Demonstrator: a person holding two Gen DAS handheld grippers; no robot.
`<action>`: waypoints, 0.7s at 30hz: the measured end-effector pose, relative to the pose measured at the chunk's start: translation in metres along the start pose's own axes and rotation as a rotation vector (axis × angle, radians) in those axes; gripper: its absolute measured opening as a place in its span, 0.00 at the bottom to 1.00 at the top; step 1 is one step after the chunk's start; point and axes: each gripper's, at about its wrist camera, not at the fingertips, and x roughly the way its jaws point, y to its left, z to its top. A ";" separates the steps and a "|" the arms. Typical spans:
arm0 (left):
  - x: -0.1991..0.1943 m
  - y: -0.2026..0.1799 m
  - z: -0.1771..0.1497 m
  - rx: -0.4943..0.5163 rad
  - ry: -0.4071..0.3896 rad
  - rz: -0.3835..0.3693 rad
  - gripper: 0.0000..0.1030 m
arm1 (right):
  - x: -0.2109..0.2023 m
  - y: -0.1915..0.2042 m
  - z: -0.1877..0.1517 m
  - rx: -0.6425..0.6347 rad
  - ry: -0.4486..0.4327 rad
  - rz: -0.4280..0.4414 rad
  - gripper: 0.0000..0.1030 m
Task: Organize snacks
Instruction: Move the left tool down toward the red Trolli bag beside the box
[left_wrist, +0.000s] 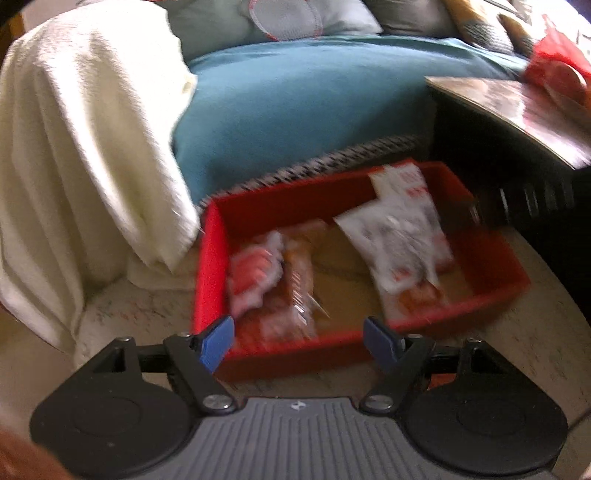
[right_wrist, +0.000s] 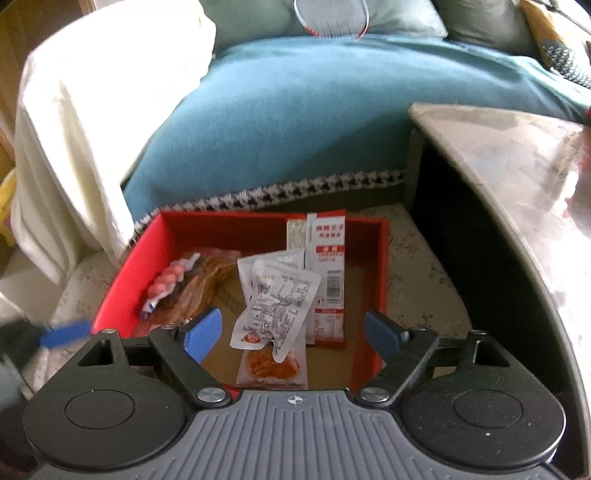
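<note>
A red box (left_wrist: 210, 258) (right_wrist: 122, 269) stands on the floor by the sofa and holds several snack packets. White packets (left_wrist: 399, 236) (right_wrist: 277, 299) lie in its middle, a tall red-and-white packet (right_wrist: 327, 273) leans at the back, and a pink packet (left_wrist: 251, 277) (right_wrist: 166, 284) with an orange-brown one (right_wrist: 207, 280) lies at the left. My left gripper (left_wrist: 299, 341) is open and empty above the box's near wall. My right gripper (right_wrist: 293, 334) is open and empty above the box. A blurred blue finger of the left gripper (right_wrist: 66, 338) shows at the left in the right wrist view.
A sofa with a teal blanket (left_wrist: 295, 103) (right_wrist: 288, 122) stands behind the box, a cream throw (left_wrist: 88, 140) (right_wrist: 81, 122) over its left arm. A dark table with a glossy top (left_wrist: 517, 107) (right_wrist: 517, 177) stands at the right, a red bag (left_wrist: 557, 70) on it.
</note>
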 end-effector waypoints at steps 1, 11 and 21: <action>-0.001 -0.005 -0.005 0.010 0.010 -0.015 0.69 | -0.008 -0.001 -0.001 0.004 -0.021 0.001 0.86; 0.036 -0.055 -0.035 0.134 0.156 -0.123 0.69 | -0.096 0.007 -0.035 -0.023 -0.394 0.082 1.00; 0.055 -0.053 -0.036 0.070 0.190 -0.212 0.82 | -0.109 0.001 -0.042 -0.020 -0.546 0.082 1.00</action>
